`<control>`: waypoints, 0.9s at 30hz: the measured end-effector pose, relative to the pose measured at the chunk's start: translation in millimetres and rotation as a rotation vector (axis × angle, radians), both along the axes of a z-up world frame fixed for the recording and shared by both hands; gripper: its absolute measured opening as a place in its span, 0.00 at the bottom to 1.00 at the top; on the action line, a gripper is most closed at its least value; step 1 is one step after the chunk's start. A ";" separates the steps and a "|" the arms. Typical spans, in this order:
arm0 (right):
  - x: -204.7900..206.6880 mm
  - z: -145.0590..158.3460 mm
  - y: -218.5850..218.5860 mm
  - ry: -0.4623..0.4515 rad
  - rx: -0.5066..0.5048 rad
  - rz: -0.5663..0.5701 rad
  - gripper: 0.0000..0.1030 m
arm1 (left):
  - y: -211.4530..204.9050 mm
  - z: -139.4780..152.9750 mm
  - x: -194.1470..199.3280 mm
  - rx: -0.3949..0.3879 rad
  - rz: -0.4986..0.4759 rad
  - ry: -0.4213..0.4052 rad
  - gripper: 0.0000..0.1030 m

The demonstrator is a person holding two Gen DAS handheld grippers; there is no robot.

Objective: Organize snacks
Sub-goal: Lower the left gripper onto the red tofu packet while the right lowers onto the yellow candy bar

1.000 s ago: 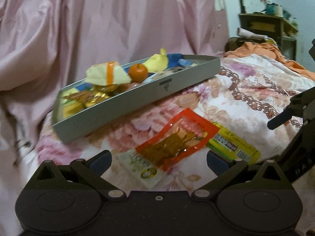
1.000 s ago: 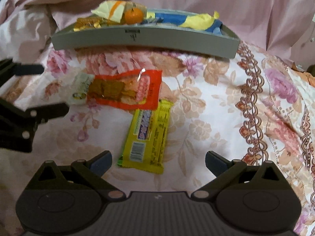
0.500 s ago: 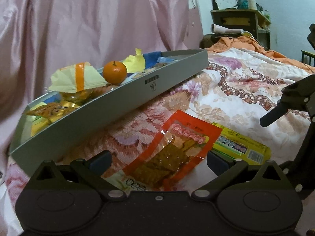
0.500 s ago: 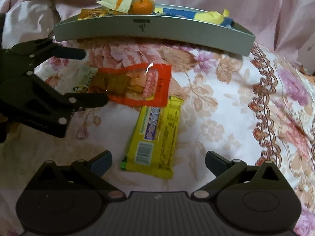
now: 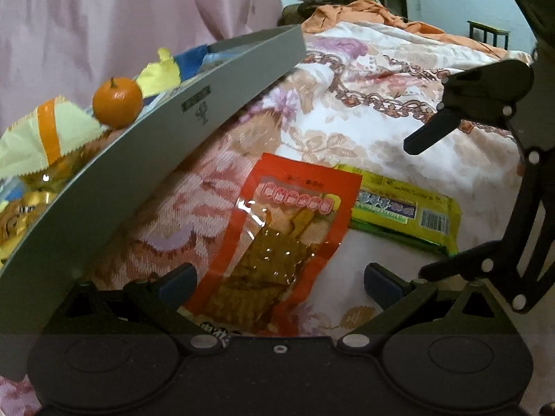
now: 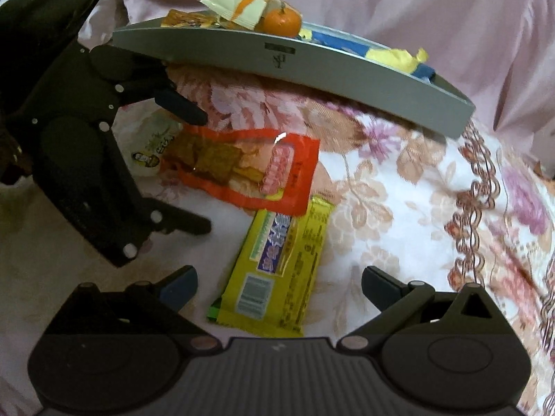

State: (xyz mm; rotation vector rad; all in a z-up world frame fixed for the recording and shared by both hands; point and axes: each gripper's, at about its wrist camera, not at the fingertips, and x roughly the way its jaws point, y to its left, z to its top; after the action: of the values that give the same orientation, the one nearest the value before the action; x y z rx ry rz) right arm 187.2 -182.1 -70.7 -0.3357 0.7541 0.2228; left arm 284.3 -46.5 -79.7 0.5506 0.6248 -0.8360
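Note:
A red snack packet (image 5: 288, 239) lies flat on the flowered bedspread, its near end between the spread fingers of my left gripper (image 5: 279, 282), which is open. Beside it lies a yellow snack bar (image 6: 277, 267), its near end between the fingers of my open right gripper (image 6: 279, 286). Under the red packet (image 6: 242, 166) peeks a white-green packet (image 6: 152, 145). A grey tray (image 5: 156, 145) beyond holds an orange (image 5: 118, 102) and several wrapped snacks. Each gripper shows in the other's view: left gripper (image 6: 203, 173), right gripper (image 5: 419, 208).
Pink cloth (image 6: 433, 10) hangs behind the tray (image 6: 347, 69). An orange blanket (image 5: 364, 14) and a wooden shelf lie far back on the right. The flowered bedspread (image 6: 416, 208) stretches bare to the right of the snacks.
My left gripper has moved forward and low, so the red packet now lies between its fingers. The right gripper has edged closer over the yellow bar. Both stay open.

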 end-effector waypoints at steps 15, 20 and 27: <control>13.8 -1.8 -16.1 0.050 0.113 -0.082 0.80 | 7.0 5.3 2.0 -0.055 0.200 0.165 0.80; 12.6 -0.3 -22.2 0.056 0.111 -0.102 0.64 | 8.4 6.5 -10.3 -0.100 0.257 0.248 0.80; 13.9 2.7 -28.8 0.116 0.135 -0.129 0.55 | 1.8 8.9 -33.5 -0.107 0.287 0.300 0.80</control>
State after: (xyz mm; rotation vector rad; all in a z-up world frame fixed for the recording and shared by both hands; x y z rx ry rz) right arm 201.1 -211.0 -68.0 -0.1459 0.8674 0.1720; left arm 250.8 -44.6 -70.8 0.2306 0.9046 -0.6793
